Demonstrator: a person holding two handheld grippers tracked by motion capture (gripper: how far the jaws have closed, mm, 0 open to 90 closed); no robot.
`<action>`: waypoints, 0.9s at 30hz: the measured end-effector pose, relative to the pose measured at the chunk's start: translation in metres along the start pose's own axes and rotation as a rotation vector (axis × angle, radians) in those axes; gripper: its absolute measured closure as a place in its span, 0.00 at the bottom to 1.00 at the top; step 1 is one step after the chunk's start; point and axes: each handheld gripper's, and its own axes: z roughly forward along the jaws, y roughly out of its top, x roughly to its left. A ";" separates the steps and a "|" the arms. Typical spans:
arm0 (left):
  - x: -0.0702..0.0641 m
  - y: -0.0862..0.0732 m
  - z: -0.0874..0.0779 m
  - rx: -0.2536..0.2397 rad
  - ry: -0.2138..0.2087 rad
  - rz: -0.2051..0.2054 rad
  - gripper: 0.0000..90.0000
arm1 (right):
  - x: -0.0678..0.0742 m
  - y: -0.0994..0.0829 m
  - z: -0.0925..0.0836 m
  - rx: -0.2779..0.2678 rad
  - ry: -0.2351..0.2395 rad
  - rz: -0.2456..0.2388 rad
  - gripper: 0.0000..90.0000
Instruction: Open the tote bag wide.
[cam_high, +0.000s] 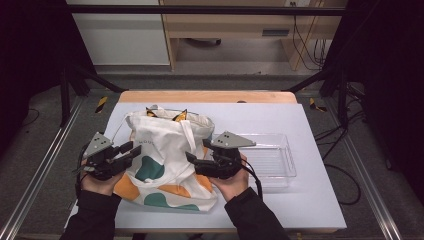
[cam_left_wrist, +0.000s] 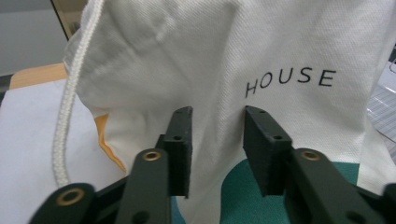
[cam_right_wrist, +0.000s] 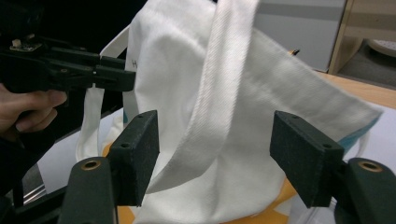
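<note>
Matt woven cloth bag (cam_high: 167, 155) beside a clear glossy plastic tray (cam_high: 272, 160).

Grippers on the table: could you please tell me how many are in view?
2. The left gripper is at the left side of the tote bag; the right gripper is at the bag's right side, beside the clear tray.

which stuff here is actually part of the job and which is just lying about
In the job:
tote bag, printed HOUSE
its white strap
left gripper
right gripper

Lying about:
clear plastic tray beside the bag
white cord hanging by the bag
table
</note>
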 end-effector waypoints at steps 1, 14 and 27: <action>0.000 0.000 0.000 0.002 -0.003 -0.001 0.74 | 0.001 -0.001 0.002 0.007 0.002 -0.002 0.37; -0.003 -0.004 0.000 0.018 -0.015 -0.003 0.97 | 0.013 -0.013 0.035 0.085 0.007 -0.015 0.43; -0.006 -0.009 -0.006 0.024 -0.024 -0.001 0.98 | 0.019 -0.023 0.059 0.103 -0.054 -0.017 0.56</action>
